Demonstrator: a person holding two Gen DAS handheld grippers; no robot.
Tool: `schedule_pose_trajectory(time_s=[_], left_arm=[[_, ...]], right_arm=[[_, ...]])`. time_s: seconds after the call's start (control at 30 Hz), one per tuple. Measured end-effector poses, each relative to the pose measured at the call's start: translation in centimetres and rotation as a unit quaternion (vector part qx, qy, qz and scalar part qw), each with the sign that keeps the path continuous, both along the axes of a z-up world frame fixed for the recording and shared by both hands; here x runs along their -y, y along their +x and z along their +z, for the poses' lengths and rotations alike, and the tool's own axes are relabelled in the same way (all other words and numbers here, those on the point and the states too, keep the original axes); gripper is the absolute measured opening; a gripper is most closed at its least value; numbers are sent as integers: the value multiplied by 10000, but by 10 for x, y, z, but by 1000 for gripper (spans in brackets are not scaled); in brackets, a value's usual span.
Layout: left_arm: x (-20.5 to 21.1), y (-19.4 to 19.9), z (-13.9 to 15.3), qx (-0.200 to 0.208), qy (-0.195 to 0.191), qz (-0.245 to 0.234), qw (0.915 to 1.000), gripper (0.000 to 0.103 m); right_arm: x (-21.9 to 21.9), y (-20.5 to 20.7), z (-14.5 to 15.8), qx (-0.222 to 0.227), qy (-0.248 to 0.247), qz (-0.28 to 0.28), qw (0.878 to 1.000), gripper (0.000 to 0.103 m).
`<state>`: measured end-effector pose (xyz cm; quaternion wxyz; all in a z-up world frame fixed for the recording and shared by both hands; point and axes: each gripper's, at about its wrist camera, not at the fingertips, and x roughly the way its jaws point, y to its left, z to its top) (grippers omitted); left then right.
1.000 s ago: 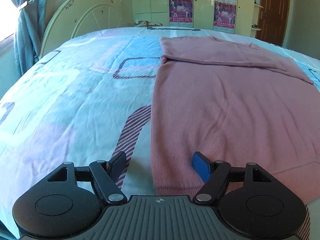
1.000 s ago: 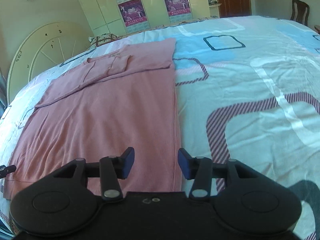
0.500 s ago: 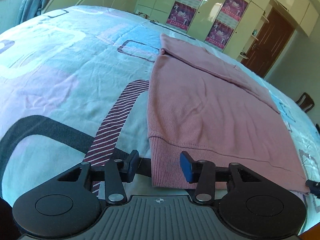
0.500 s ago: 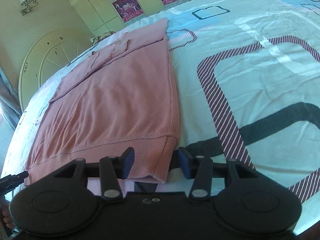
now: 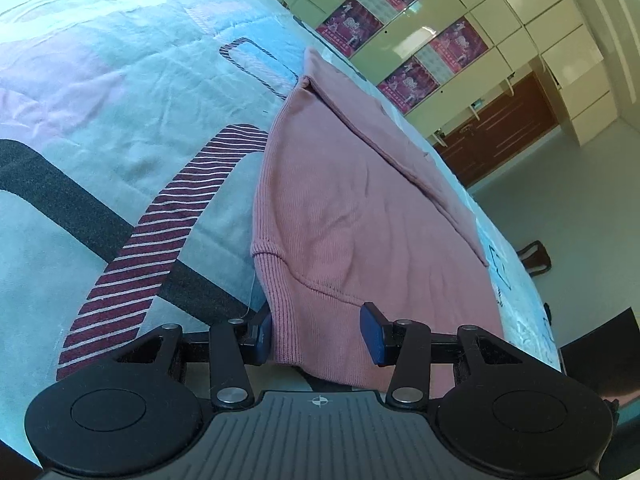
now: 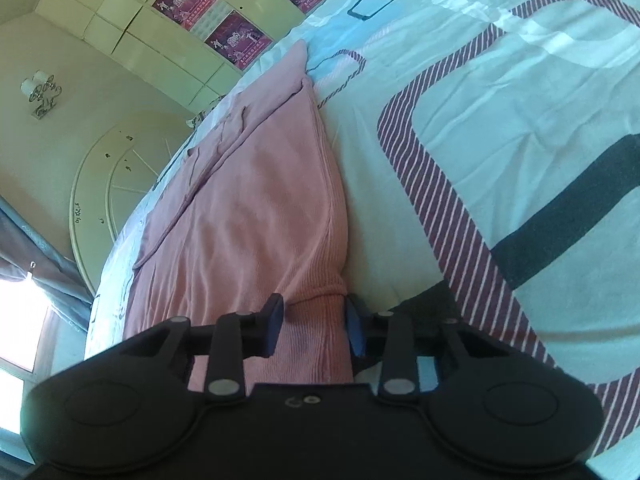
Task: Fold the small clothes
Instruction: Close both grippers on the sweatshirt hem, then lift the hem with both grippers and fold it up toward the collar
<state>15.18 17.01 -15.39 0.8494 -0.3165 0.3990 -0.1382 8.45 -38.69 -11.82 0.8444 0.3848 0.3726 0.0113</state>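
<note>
The bed (image 5: 100, 128), covered by a pale blue and pink sheet with striped and dark bands, fills the left of the left wrist view and the right of the right wrist view. The pink sweater (image 5: 360, 216) lies on it, running from the lower centre of each view toward the wardrobe (image 5: 460, 12) and its posters (image 6: 232, 42) at the top; its sleeves are folded across the far end. The ribbed hem rises off the sheet at both near corners. My left gripper (image 5: 320, 336) stands wide open at the lower centre of its view, one hem corner between the fingers and touching the left-hand blue pad (image 5: 264, 334), apart from the other. My right gripper (image 6: 314, 328) stands partly open, the other hem corner filling the gap between its pads; whether they press the fabric I cannot tell.
</note>
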Motion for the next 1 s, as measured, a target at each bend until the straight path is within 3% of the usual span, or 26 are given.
schedule_pose_trajectory(time_s=[0.17, 0.3, 0.33, 0.37, 0.4, 0.57, 0.6, 0.67, 0.73, 0.87, 1.0], left_arm=[[1, -4, 0, 66, 55, 27, 10000, 45], [0, 3, 0, 65, 67, 79, 9999, 43], [1, 5, 1, 72, 104, 85, 9999, 36], [3, 7, 2, 86, 196, 84, 9997, 10], [4, 9, 3, 74, 308, 66, 9995, 4], [-3, -3, 14, 538, 304, 271, 9977, 4], [-5, -3, 10, 478, 303, 306, 9979, 4], [-8, 2, -1, 203, 354, 305, 9987, 4], [-8, 2, -6, 126, 368, 299, 9988, 4], [-5, -3, 2, 300, 365, 405, 9981, 4], [-3, -3, 28, 659, 364, 508, 9959, 4]], right_arm=[[-13, -8, -3, 39, 148, 422, 9990, 22], [-6, -6, -8, 41, 439, 273, 9987, 19], [-4, -4, -8, 57, 500, 252, 9984, 19], [-5, -3, -7, 82, 518, 264, 9983, 15], [-6, -2, -6, 124, 505, 300, 9982, 12], [-9, -8, 10, 430, 271, 455, 9977, 11], [-6, -10, 8, 461, 271, 452, 9975, 11], [-1, -8, -6, 86, 199, 321, 9993, 11], [1, -9, -12, 83, 293, 303, 9991, 11], [-1, -10, 0, 249, 215, 345, 9989, 11], [0, -5, 26, 589, 77, 410, 9974, 10]])
